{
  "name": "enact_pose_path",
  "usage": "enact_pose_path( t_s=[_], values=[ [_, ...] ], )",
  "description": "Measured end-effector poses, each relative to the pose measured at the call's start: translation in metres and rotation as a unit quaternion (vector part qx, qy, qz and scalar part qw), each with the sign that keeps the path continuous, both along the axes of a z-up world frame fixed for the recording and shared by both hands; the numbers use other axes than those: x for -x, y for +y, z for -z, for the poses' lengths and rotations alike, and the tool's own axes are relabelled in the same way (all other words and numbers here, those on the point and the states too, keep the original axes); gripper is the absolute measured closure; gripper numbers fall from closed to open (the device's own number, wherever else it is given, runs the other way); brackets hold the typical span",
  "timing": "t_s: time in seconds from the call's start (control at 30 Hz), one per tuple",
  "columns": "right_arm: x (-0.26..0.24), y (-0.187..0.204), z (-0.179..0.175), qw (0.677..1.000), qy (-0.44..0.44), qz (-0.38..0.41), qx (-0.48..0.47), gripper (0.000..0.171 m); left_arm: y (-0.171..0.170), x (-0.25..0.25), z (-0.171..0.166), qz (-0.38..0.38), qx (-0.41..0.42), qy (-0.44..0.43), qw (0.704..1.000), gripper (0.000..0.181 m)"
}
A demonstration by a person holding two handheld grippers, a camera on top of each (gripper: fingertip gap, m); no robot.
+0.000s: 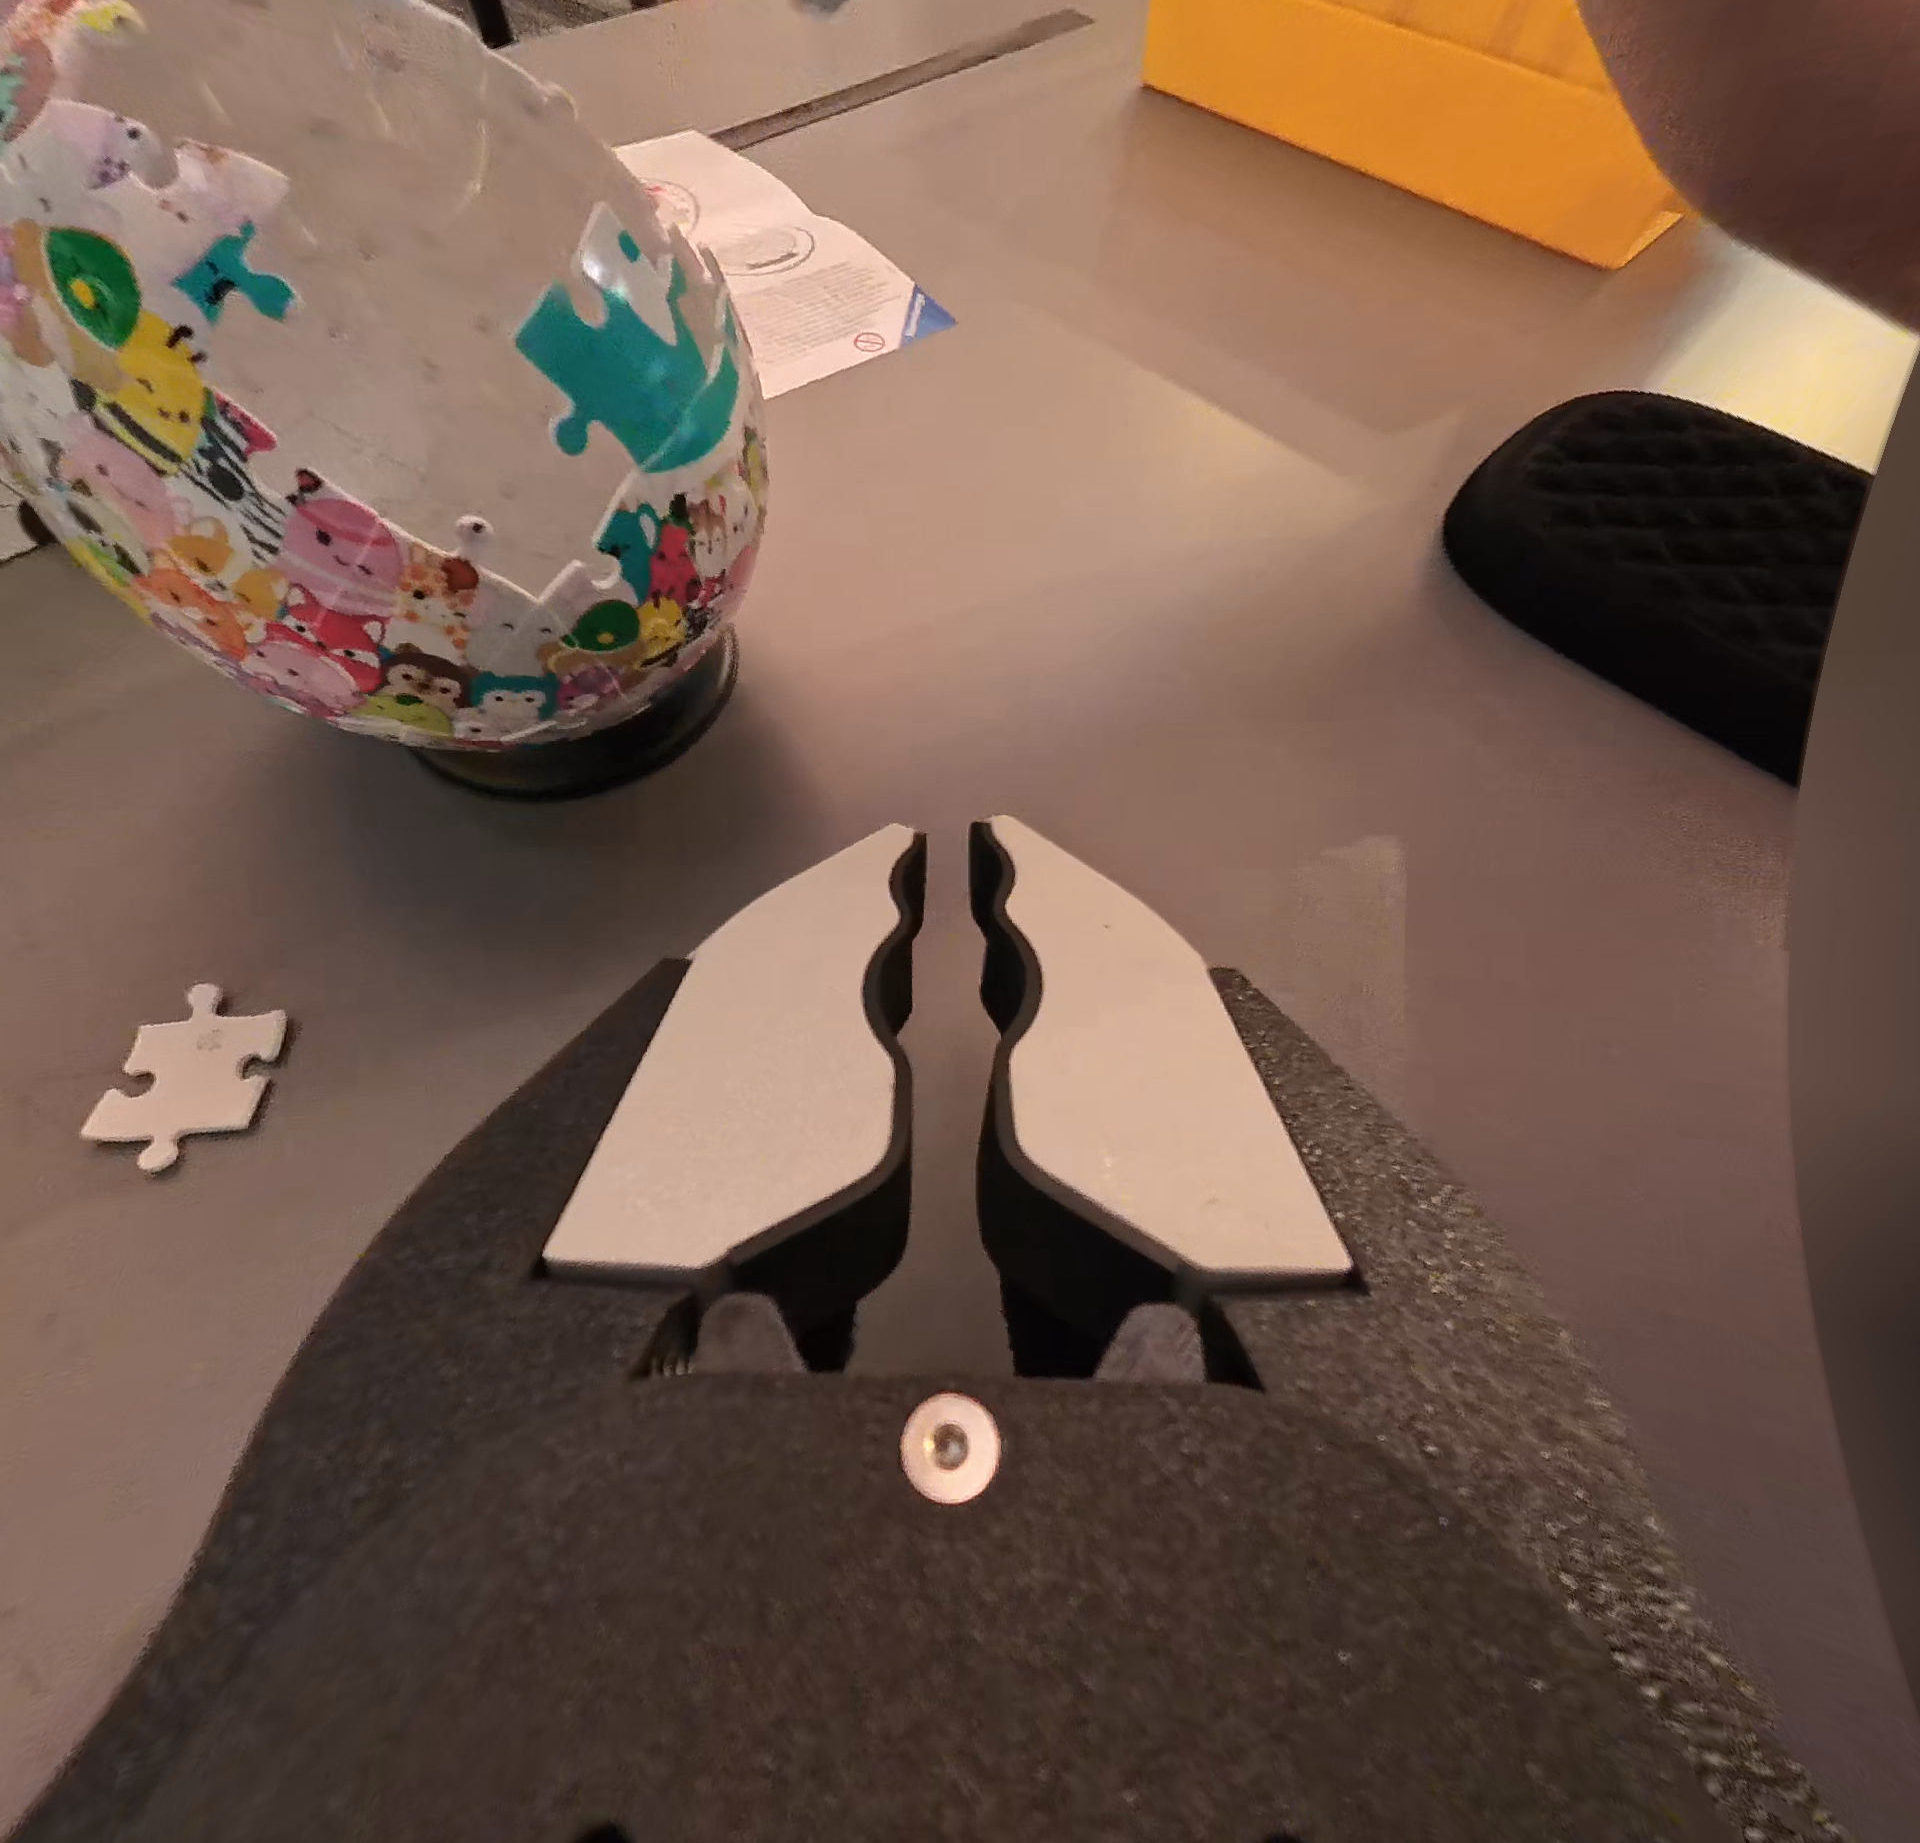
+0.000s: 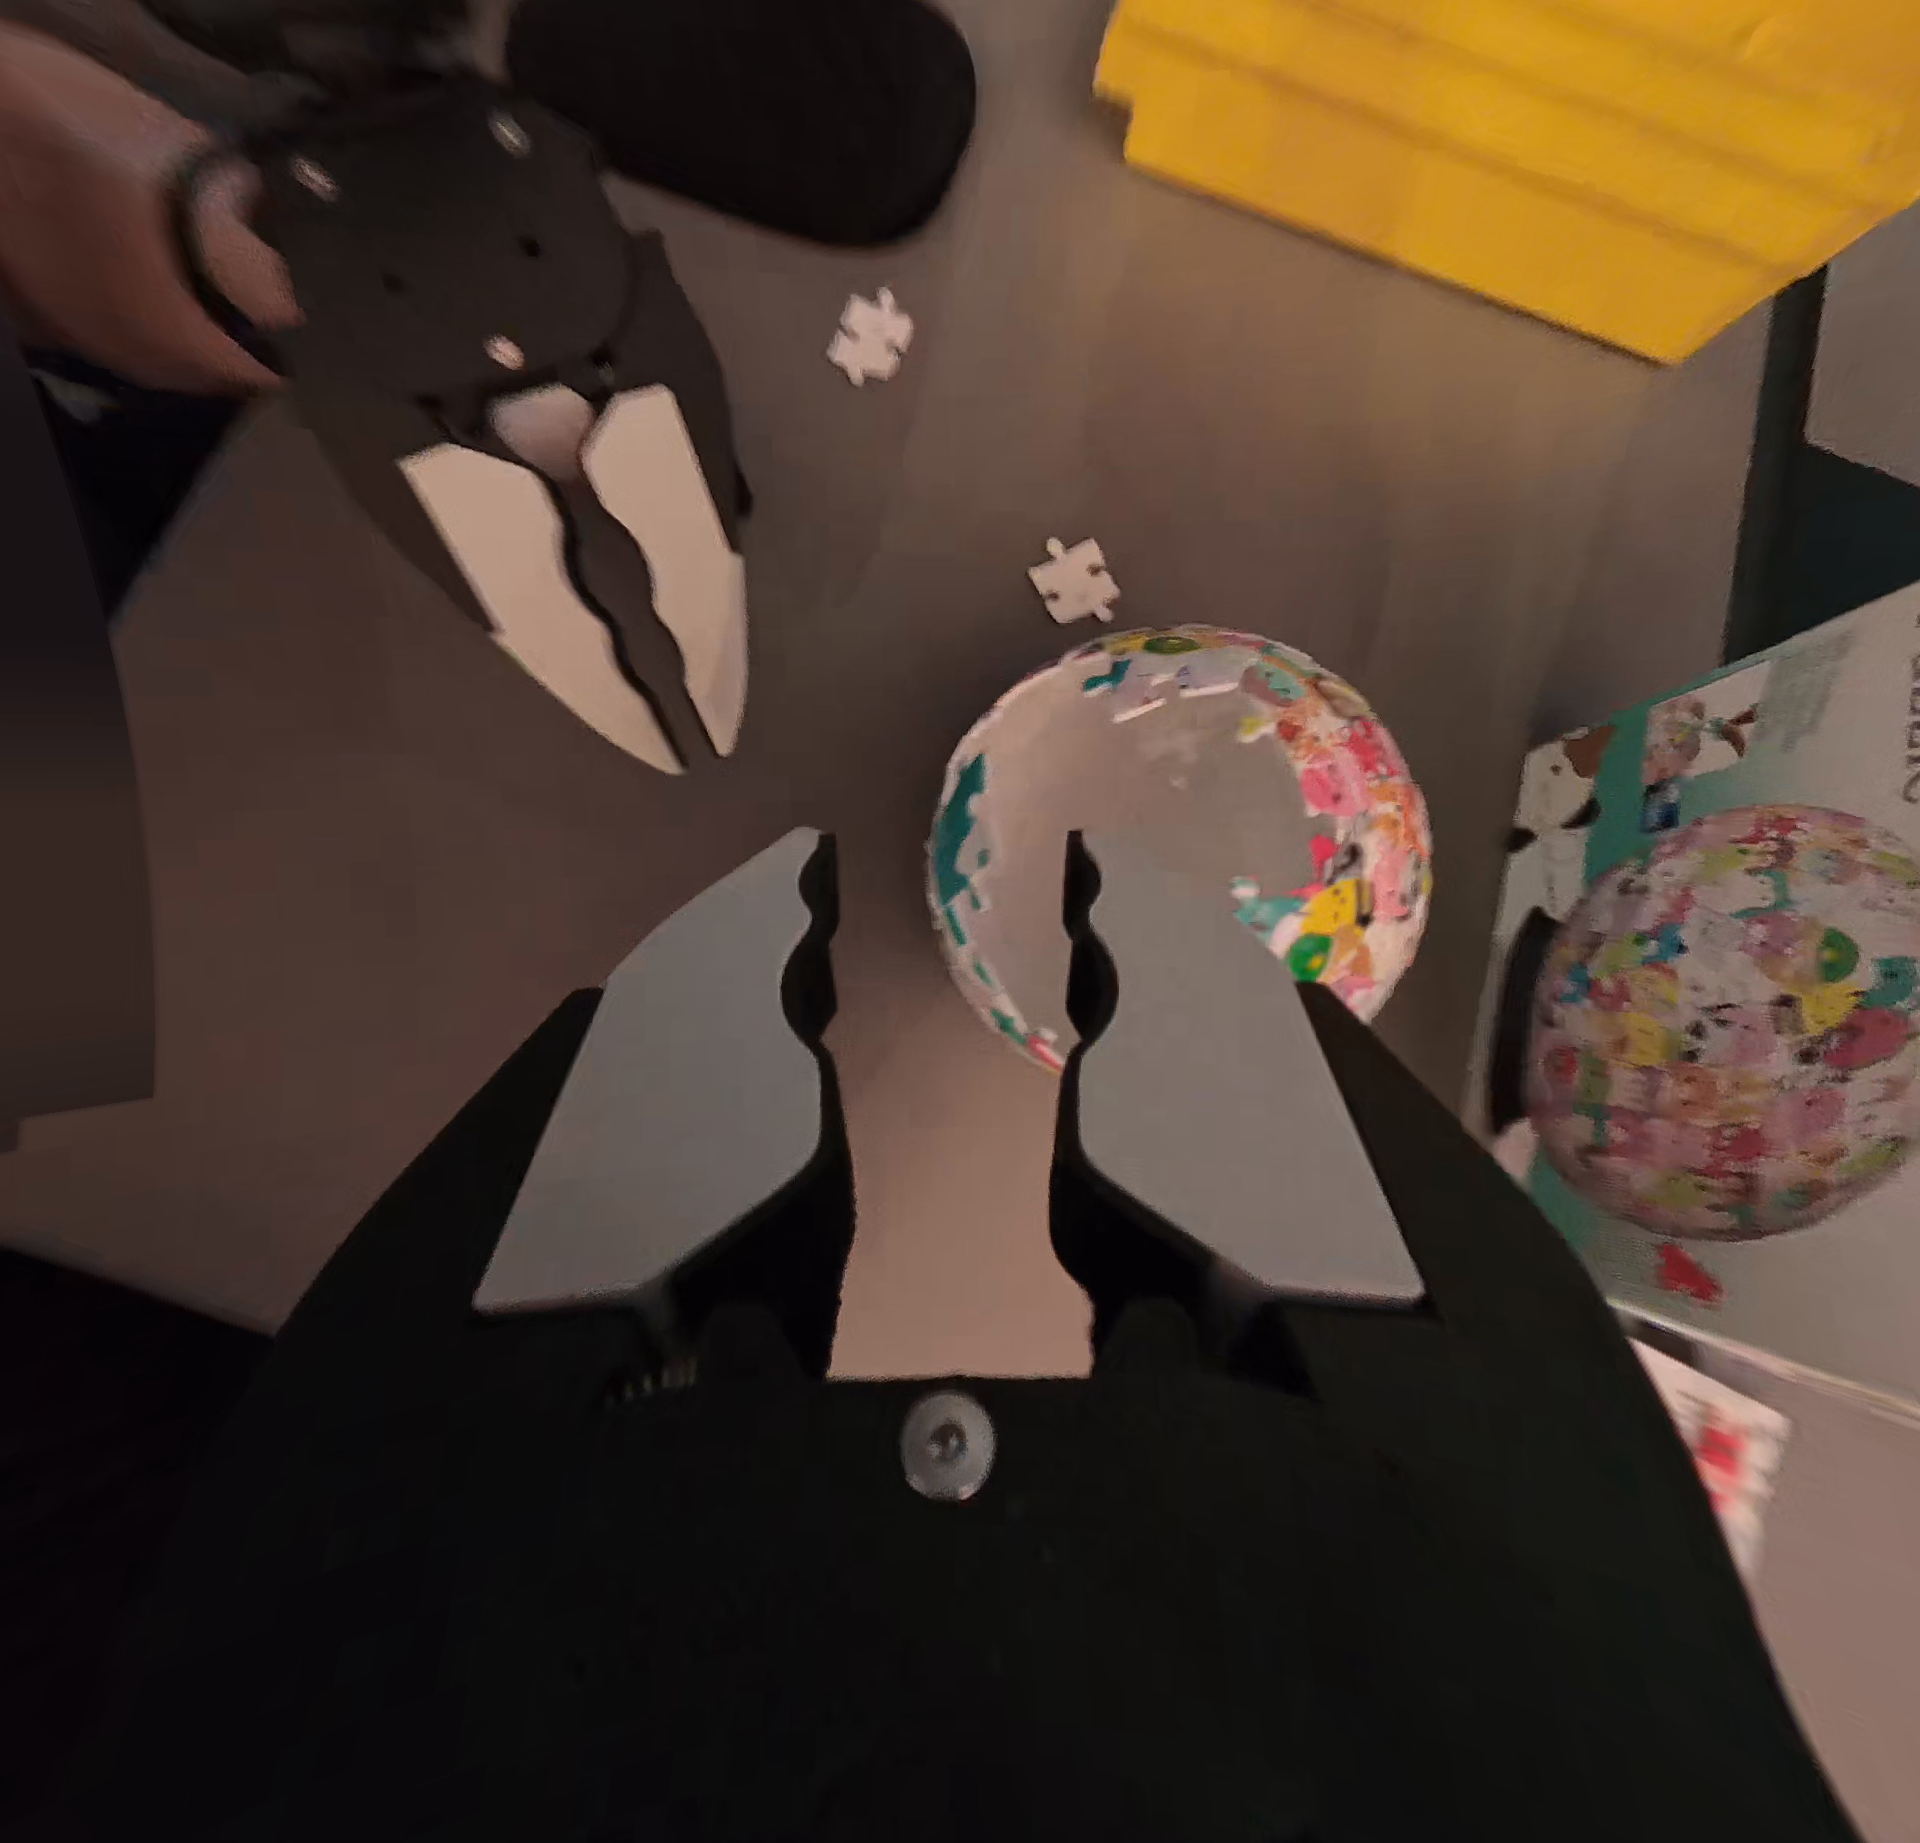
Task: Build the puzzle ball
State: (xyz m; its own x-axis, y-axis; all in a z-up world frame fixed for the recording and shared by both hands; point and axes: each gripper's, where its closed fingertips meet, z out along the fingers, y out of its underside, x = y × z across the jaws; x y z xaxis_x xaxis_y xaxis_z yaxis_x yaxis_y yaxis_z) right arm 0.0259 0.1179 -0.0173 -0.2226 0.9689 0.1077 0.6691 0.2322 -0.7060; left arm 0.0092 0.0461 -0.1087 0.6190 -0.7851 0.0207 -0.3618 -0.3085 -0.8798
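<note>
Left gripper (image 1: pixel 947 837): fingers nearly together with only a thin slit between the tips, nothing held; it hangs over bare grey bench, the ball ahead and to its left.
Right gripper (image 2: pixel 945 843): fingers parted by a clear gap, nothing between them; it looks down from above, its right finger overlapping the ball's edge in view.
Puzzle ball (image 1: pixel 343 391): partly built, a colourful shell of cartoon-animal pieces with a big open gap showing its pale inside; it sits tilted on a dark round stand (image 1: pixel 623 723) on the bench.
Loose pieces: one white piece (image 1: pixel 187 1076) lies face down on the bench left of the left gripper; from above, one piece (image 2: pixel 1075 580) lies just beside the ball and another (image 2: pixel 871 335) farther off.
Bench (image 1: pixel 1091 598): grey and matte.
Paper leaflet (image 1: pixel 800 255): flat behind the ball.
Puzzle box (image 2: pixel 1714 983): right of the ball.
Yellow box (image 1: pixel 1392 79): at the far side.
Black pad (image 1: pixel 1652 567): near the right edge.
</note>
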Motion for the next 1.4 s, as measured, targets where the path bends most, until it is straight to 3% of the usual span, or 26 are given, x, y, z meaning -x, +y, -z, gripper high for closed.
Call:
enact_pose_path(
  t_s=[0.2, 0.4, 0.5, 0.57, 0.7, 0.93, 1.1, 1.4],
  values=[
    [-0.027, -0.017, 0.005, 0.993, 0.087, -0.041, 0.075, 0.120, 0.011, -0.011, 0.005, -0.014, 0.002, 0.016, 1.000, 0.173],
    [-0.026, -0.019, 0.027, 0.990, 0.002, -0.070, 0.123, 0.086, 0.035, -0.013, -0.018, -0.081, -0.074, 0.035, 0.993, 0.166],
    [-0.026, -0.033, 0.027, 0.982, -0.051, -0.101, 0.150, 0.065, 0.030, -0.023, -0.027, -0.067, -0.125, 0.039, 0.989, 0.181],
    [-0.028, -0.037, 0.034, 0.980, -0.093, -0.114, 0.132, 0.059, 0.029, -0.029, -0.029, -0.057, -0.162, 0.050, 0.984, 0.166],
    [-0.021, -0.036, 0.046, 0.979, -0.123, -0.124, 0.103, 0.059, 0.027, -0.046, -0.024, -0.011, -0.155, 0.044, 0.987, 0.161],
    [-0.013, -0.038, 0.054, 0.971, -0.161, -0.136, 0.112, 0.059, 0.038, -0.049, -0.013, -0.013, -0.116, 0.021, 0.993, 0.144],
    [-0.018, -0.034, 0.069, 0.961, -0.208, -0.140, 0.115, 0.060, 0.044, -0.047, -0.019, -0.020, -0.097, -0.017, 0.995, 0.140],
    [-0.015, -0.034, 0.069, 0.956, -0.213, -0.156, 0.129, 0.071, 0.052, -0.045, -0.023, -0.030, -0.057, -0.066, 0.996, 0.133]
  ],
)
